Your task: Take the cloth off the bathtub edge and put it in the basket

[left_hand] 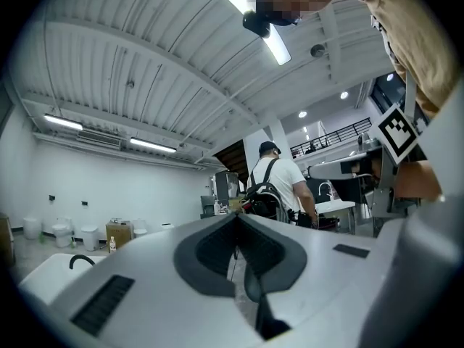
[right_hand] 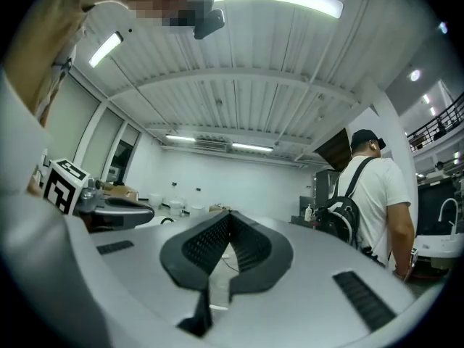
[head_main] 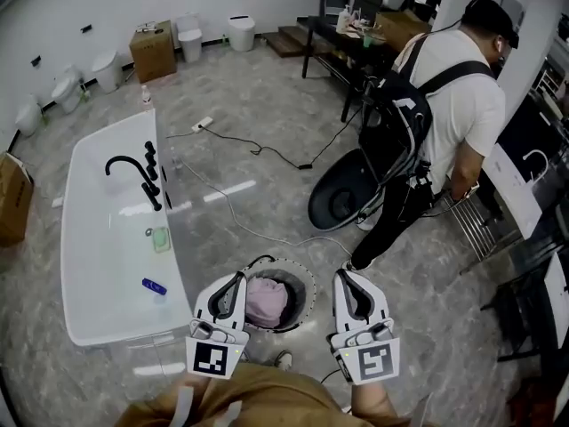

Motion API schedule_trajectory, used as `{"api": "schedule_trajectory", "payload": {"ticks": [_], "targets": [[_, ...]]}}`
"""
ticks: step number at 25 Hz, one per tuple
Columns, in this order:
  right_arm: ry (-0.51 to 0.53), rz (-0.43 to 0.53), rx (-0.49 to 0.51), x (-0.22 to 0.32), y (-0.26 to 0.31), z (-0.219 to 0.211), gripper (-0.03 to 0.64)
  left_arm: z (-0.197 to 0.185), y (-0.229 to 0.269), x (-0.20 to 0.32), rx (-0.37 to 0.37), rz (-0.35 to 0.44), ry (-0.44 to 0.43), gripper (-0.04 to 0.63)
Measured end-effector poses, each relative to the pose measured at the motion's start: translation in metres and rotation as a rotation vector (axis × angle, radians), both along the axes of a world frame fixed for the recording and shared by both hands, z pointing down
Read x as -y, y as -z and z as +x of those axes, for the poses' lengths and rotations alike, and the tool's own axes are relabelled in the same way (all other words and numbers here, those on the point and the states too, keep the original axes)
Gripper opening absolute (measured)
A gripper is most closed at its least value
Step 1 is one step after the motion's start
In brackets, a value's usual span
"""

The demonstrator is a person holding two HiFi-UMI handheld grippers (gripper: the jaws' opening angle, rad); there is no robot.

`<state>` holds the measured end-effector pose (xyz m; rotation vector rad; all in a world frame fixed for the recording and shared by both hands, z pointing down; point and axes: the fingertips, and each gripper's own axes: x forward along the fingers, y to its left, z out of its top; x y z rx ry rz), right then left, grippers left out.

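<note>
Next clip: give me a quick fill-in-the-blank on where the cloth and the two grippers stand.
1. The cloth lying in the basket is ____ in colour.
2. The left gripper and right gripper both have their jaws ____.
3. In the head view, the bathtub lies to the basket's ____.
Missing words: pink; shut; left.

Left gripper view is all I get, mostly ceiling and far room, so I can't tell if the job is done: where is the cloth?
Observer: Head view shows the pink cloth lying inside the round basket on the floor, near a corner of the bathtub.
Operator: Is the other gripper holding anything?
Observer: No; in its own view the right gripper has its jaws together with nothing between them.
Operator: Anything on the tub?
Observer: No cloth shows on it; a black faucet does.
</note>
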<state>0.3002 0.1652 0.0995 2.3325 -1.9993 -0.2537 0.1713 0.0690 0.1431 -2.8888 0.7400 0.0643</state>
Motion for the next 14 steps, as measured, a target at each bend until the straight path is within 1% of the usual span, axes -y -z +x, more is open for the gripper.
{"api": "schedule_trajectory", "payload": {"ticks": [5, 14], "targets": [[0.004, 0.025, -0.009, 0.001, 0.012, 0.004, 0.005, 0.007, 0.014, -0.002, -0.003, 0.03, -0.006, 0.006], [0.001, 0.06, -0.036, 0.004, 0.014, -0.008, 0.005, -0.007, 0.012, 0.007, -0.037, 0.054, 0.011, 0.006]]}}
